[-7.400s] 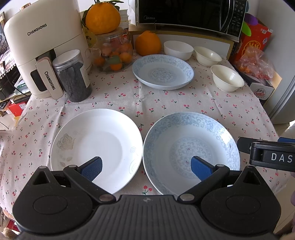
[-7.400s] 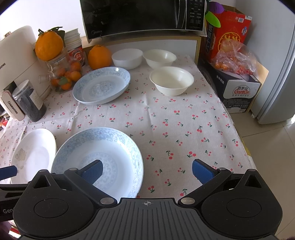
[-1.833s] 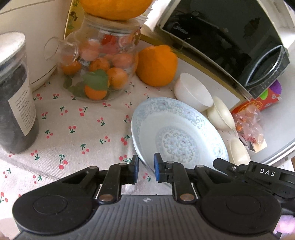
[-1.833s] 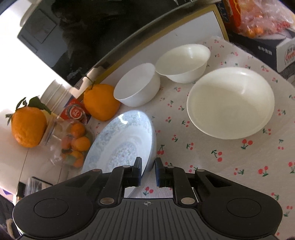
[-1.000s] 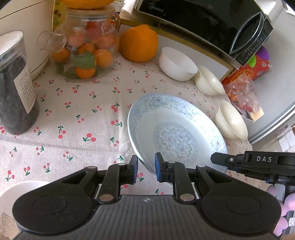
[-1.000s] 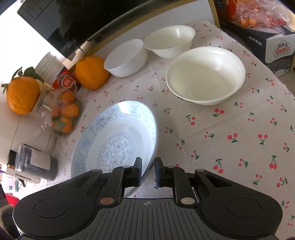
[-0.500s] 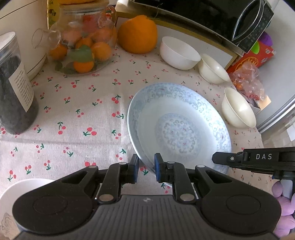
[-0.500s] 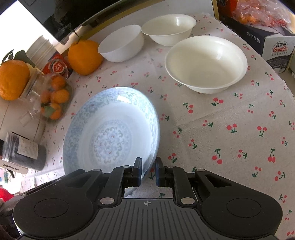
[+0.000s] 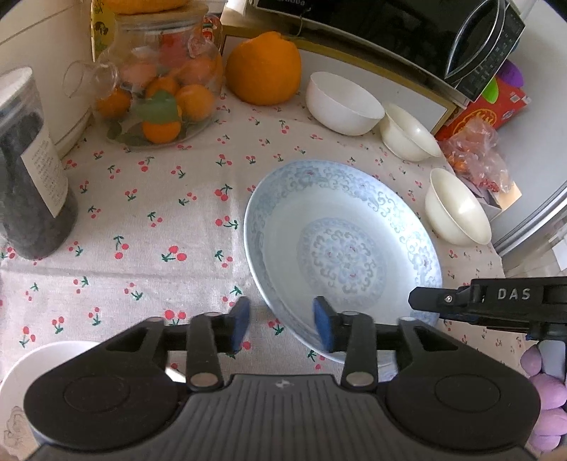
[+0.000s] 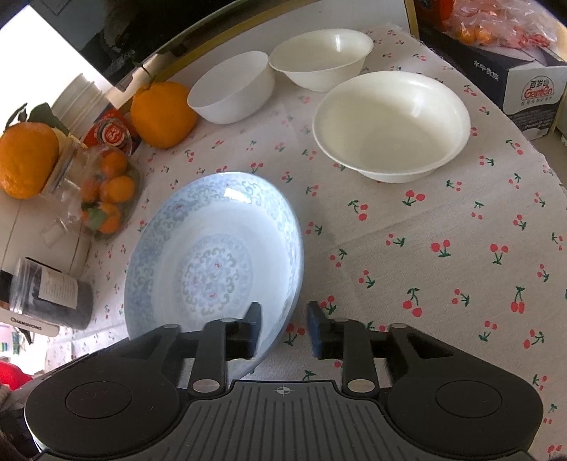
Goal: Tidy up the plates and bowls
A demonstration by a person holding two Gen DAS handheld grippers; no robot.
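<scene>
A blue-patterned plate (image 9: 340,248) (image 10: 212,262) lies flat on the cherry-print tablecloth (image 9: 149,227). A second rim seems to show just under its near edge. My left gripper (image 9: 281,328) straddles the plate's near-left rim. Its jaws are opening and the pads stand clear of the rim. My right gripper (image 10: 283,329) straddles the near-right rim, also opening with its pads off the plate. Three white bowls (image 10: 230,85) (image 10: 319,56) (image 10: 389,124) stand behind and to the right. A white plate (image 9: 21,372) peeks in at the lower left of the left wrist view.
A glass jar of small oranges (image 9: 156,88), a large orange (image 9: 264,67) and a dark canister (image 9: 28,170) stand at the back left. A microwave (image 9: 407,32) lines the back. A box with a bag of fruit (image 10: 514,56) sits at the right table edge.
Both grippers were shut on the blue plate's rim; now both sets of jaws have parted and the plate lies released. Neither hand has shifted noticeably.
</scene>
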